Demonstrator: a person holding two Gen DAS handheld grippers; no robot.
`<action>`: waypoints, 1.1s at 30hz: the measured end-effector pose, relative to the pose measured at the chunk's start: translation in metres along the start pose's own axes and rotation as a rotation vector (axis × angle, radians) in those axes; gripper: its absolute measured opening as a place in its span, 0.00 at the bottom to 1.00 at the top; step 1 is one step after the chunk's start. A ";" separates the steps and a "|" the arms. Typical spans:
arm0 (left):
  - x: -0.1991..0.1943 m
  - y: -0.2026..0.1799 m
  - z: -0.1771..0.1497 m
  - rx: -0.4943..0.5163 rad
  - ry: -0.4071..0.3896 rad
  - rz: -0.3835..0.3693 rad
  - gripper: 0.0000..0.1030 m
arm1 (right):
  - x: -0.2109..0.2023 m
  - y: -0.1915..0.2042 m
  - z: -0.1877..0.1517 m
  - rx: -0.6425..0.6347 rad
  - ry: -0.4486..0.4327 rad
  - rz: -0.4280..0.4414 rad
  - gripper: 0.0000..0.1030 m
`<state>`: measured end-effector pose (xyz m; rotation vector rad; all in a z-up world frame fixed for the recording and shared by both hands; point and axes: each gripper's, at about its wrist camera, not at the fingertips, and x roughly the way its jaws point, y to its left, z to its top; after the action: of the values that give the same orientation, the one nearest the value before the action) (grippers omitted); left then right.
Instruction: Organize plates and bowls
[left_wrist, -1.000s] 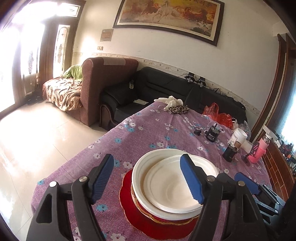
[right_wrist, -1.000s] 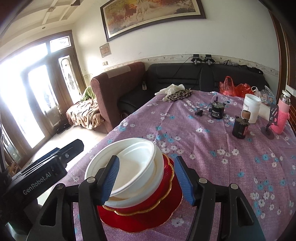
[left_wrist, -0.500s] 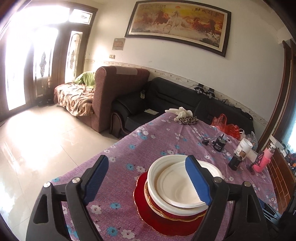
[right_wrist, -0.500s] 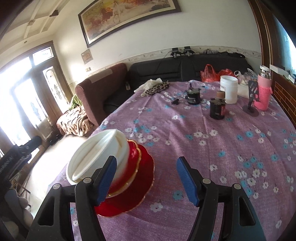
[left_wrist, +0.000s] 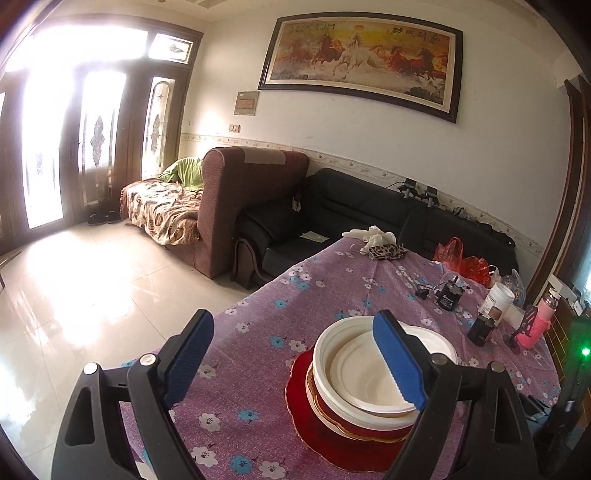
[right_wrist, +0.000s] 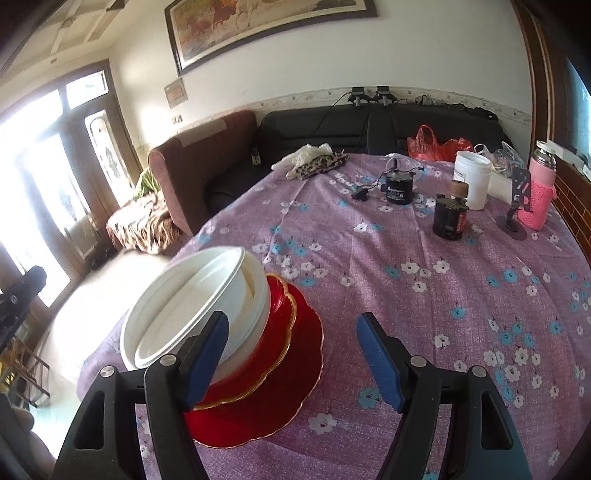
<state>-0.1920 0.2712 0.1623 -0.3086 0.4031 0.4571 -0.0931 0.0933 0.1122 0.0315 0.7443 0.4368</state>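
Holding both tools spread wide, I grip nothing with either one. My left gripper (left_wrist: 293, 360) has its blue pads far apart; the right-hand pad (left_wrist: 399, 360) crosses in front of the white dishes without my being able to tell whether it touches them, and the left-hand pad hangs over bare tablecloth (left_wrist: 258, 332). My right gripper (right_wrist: 291, 362) is just as open, its left-hand pad (right_wrist: 205, 363) overlapping the near side of the stack, its other pad over cloth alone.

From the left wrist view the stack sits just beyond and right of the gap between my pads: a small white plate (left_wrist: 369, 382) nested in a white bowl (left_wrist: 325, 354), that in a gold-rimmed red bowl (left_wrist: 354, 424), all on a scalloped red plate (left_wrist: 306, 410). From the right wrist view the same stack lies left of the gap, the white bowl (right_wrist: 192, 310) appearing tipped toward the left, the red plate (right_wrist: 258, 413) under it.

Farther across the table stand a dark jar (right_wrist: 448, 218), a white tub (right_wrist: 472, 177) and a pink bottle (right_wrist: 539, 192), well apart from the stack.
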 end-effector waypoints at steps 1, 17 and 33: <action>0.000 0.000 0.000 0.002 -0.002 0.003 0.85 | 0.002 0.001 -0.001 -0.004 0.005 0.002 0.74; -0.063 -0.022 -0.006 0.073 -0.399 0.199 1.00 | -0.042 -0.028 -0.021 0.083 -0.136 0.004 0.77; -0.014 -0.071 -0.033 0.197 -0.125 0.053 1.00 | -0.046 -0.018 -0.057 -0.027 -0.120 0.011 0.80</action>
<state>-0.1796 0.1928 0.1539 -0.0781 0.3320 0.4823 -0.1537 0.0518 0.0969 0.0367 0.6201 0.4518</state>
